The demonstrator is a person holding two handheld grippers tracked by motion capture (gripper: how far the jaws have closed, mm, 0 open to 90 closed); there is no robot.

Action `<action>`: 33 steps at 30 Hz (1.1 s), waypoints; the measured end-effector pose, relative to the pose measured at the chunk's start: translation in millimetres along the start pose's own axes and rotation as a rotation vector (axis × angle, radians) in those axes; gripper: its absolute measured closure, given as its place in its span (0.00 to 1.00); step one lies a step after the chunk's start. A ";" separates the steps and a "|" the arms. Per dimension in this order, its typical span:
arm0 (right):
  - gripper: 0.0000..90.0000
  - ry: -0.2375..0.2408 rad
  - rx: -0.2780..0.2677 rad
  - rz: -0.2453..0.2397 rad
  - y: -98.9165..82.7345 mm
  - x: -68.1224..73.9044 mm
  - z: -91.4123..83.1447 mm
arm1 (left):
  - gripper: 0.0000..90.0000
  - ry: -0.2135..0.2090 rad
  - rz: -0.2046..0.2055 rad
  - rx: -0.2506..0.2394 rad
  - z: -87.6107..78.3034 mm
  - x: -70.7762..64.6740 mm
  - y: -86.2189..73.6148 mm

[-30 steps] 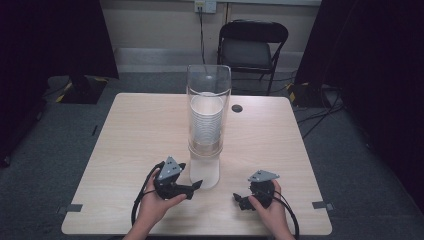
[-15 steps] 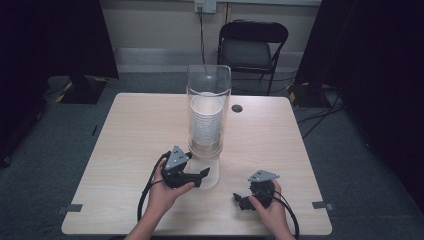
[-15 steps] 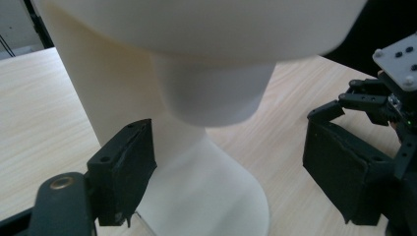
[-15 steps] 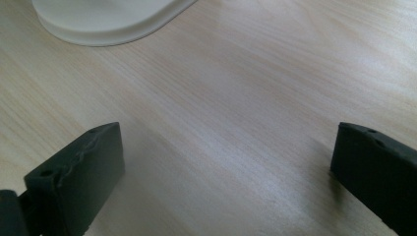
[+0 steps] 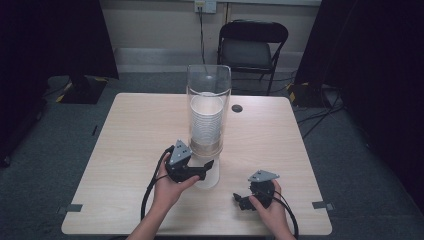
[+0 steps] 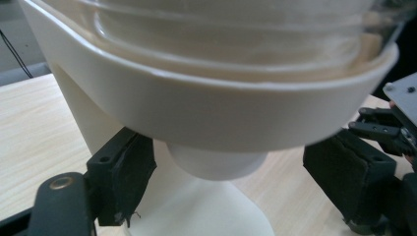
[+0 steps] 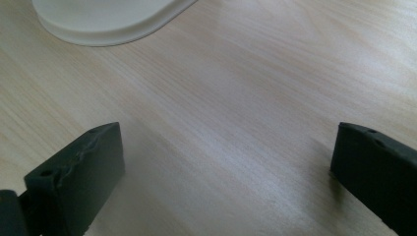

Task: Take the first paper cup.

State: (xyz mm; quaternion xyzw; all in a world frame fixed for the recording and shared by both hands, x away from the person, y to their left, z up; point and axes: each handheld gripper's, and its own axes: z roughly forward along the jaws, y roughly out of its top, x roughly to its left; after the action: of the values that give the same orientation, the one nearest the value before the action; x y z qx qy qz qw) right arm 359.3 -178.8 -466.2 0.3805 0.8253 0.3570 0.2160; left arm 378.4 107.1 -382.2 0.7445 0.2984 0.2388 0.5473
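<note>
A clear tube dispenser [image 5: 209, 85] stands on a white foot [image 5: 210, 180] mid-table and holds a stack of white cups [image 5: 206, 122]. My left gripper [image 5: 207, 165] reaches in from the left under the white collar [image 6: 206, 108]. Its jaws stand on either side of the lowest cup's bottom [image 6: 216, 164], which pokes out below. They have narrowed a little in the last second. Neither of its pads [image 6: 125, 179] touches the cup, so it is open. My right gripper [image 5: 241, 200] rests open on the table near the front right, with bare wood between its fingers [image 7: 81, 172].
The wooden table [image 5: 125, 130] has a small black round cap [image 5: 237, 108] behind the dispenser. A black folding chair [image 5: 252, 47] stands beyond the far edge. The dispenser's foot [image 7: 108, 19] lies just ahead of the right gripper. Cables trail from both grippers toward the front edge.
My left gripper has risen off the table and moved right and forward, up to the dispenser's lower end. The right gripper has stayed where it was.
</note>
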 end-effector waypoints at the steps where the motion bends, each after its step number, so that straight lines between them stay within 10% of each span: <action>1: 0.00 0.000 0.000 0.000 0.0 0.0 0.0 | 0.22 0.000 0.000 0.000 0.0 0.0 0.0; 33: 0.00 -0.001 0.000 0.002 -0.2 0.2 -0.1 | 0.39 0.033 0.052 -0.061 15.3 0.3 -6.5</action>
State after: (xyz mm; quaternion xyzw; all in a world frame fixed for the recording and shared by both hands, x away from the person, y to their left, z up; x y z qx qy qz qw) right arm 359.0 -178.8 -466.2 0.3813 0.8250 0.3569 0.2160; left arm 387.9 98.4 -392.7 0.7309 0.2805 0.2742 0.5585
